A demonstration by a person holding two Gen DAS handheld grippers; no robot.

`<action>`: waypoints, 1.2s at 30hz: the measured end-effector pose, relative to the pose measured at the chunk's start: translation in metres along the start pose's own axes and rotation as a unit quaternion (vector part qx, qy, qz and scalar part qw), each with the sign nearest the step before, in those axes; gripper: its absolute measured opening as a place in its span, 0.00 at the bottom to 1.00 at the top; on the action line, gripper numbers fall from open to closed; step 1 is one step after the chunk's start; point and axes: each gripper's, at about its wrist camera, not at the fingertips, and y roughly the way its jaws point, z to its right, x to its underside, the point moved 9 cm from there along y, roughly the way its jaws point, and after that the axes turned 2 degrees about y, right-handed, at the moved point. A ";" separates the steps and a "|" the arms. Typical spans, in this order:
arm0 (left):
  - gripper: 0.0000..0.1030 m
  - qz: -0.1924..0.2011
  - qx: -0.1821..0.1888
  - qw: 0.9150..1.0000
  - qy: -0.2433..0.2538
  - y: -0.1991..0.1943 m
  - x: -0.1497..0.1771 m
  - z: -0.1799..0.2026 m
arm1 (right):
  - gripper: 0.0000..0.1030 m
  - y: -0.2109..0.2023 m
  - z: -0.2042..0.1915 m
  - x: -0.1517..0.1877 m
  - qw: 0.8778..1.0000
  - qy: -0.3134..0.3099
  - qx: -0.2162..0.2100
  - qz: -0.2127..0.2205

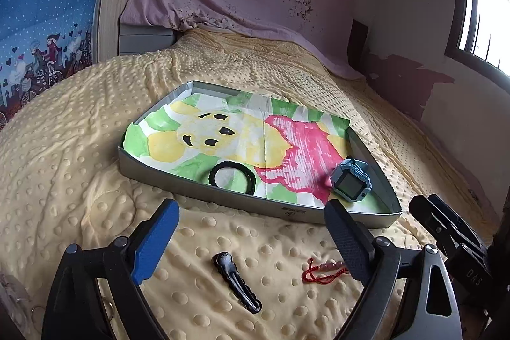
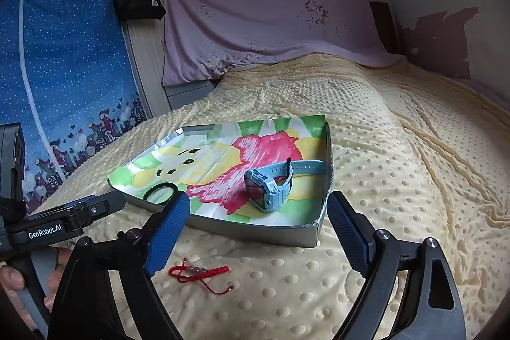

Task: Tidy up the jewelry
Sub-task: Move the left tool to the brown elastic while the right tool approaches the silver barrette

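A shallow grey tray (image 1: pixel 223 193) lined with a coloured drawing lies on the yellow dotted blanket; it also shows in the right wrist view (image 2: pixel 255 233). In it are a black ring bracelet (image 1: pixel 232 177) (image 2: pixel 160 193) and a blue watch (image 1: pixel 350 179) (image 2: pixel 271 185). In front of the tray lie a black hair clip (image 1: pixel 237 282) and a red string bracelet with pink beads (image 1: pixel 322 271) (image 2: pixel 199 273). My left gripper (image 1: pixel 251 241) is open above the clip. My right gripper (image 2: pixel 258 231) is open above the blanket, right of the red bracelet.
The bed's yellow blanket (image 2: pixel 398 180) spreads to the right and back. A pink sheet (image 2: pixel 271 21) hangs at the headboard. A blue patterned wardrobe cover (image 2: pixel 63 69) stands on the left. The right gripper's body (image 1: pixel 452 238) sits at the right edge of the left wrist view.
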 end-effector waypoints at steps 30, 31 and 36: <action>0.97 0.070 -0.113 0.991 0.004 -0.175 0.085 -0.070 | 0.88 -0.118 -0.084 0.071 0.995 -0.063 -0.080 -0.014; 0.97 0.072 -0.118 0.990 0.005 -0.179 0.088 -0.073 | 0.88 -0.118 -0.086 0.074 0.994 -0.065 -0.082 -0.017; 0.97 0.070 -0.136 0.988 0.007 -0.194 0.103 -0.082 | 0.88 -0.118 -0.098 0.086 0.992 -0.072 -0.096 -0.031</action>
